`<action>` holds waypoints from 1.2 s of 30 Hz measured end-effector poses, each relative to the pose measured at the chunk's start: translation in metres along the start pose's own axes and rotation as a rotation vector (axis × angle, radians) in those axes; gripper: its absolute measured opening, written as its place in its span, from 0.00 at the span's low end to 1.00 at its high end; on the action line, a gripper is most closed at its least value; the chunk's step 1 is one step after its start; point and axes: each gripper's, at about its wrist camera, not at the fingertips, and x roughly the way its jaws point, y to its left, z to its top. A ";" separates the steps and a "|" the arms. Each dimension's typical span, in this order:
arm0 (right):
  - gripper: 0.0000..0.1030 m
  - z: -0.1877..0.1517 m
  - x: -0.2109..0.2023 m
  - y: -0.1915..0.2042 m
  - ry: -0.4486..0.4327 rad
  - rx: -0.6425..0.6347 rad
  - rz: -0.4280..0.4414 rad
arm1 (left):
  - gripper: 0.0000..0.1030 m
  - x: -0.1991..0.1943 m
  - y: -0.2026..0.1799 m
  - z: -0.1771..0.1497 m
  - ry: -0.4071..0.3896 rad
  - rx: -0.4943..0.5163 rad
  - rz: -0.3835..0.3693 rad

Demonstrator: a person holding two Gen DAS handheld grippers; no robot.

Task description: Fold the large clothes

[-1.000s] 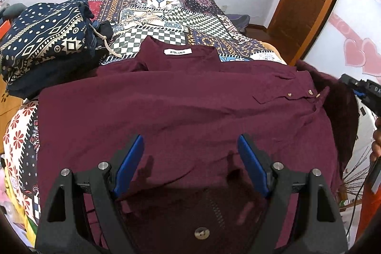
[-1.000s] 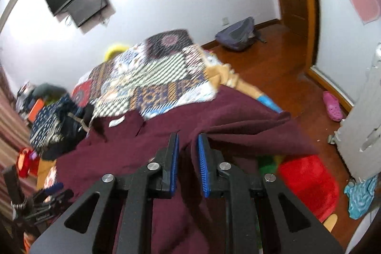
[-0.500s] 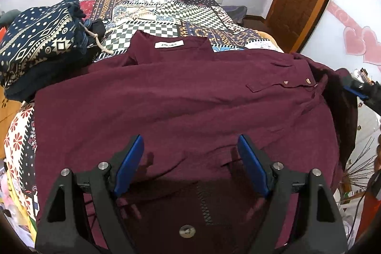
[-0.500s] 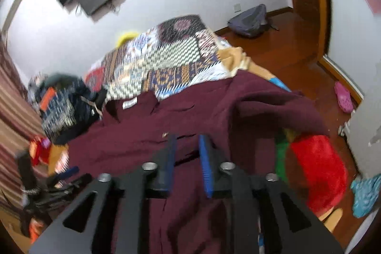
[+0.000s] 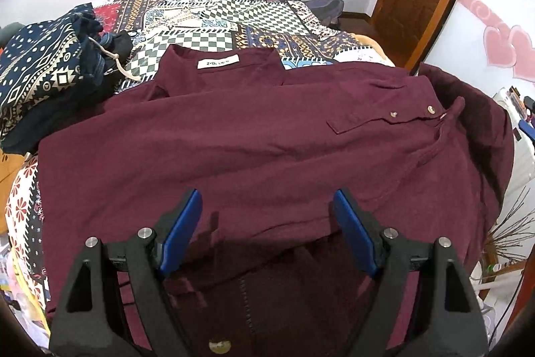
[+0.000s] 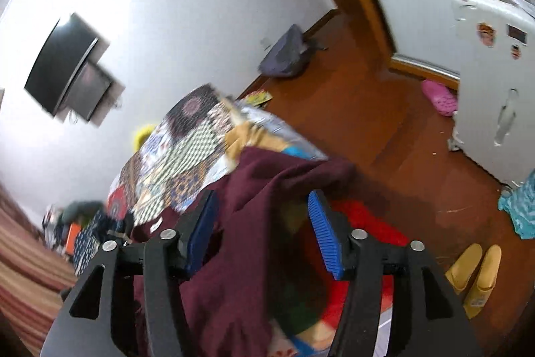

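Note:
A large maroon shirt [image 5: 234, 143] lies spread on the patterned bed, collar with white label [image 5: 218, 63] at the far side, button placket [image 5: 411, 116] to the right. My left gripper [image 5: 267, 209] is open and empty, hovering over the shirt's near hem. My right gripper [image 6: 262, 206] is open at the bed's right edge, above a maroon fold [image 6: 277, 176] that hangs over the side. The fold lies between and below the jaws, not gripped.
A patchwork bedspread [image 5: 234, 12] covers the bed. Folded navy patterned clothes [image 5: 43, 72] sit at the left. A red mat [image 6: 367, 233], yellow slippers [image 6: 474, 270], a white fridge [image 6: 495, 82] and a grey bag [image 6: 287, 56] are on or beside the wooden floor to the right.
My right gripper has opened, let go of the maroon fabric, and swung toward the floor. My left gripper stays open over the hem, view shifted slightly.

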 end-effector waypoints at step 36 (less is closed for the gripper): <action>0.07 0.039 0.095 0.027 0.160 -0.067 0.043 | 0.78 -0.010 0.016 -0.001 -0.037 -0.056 0.002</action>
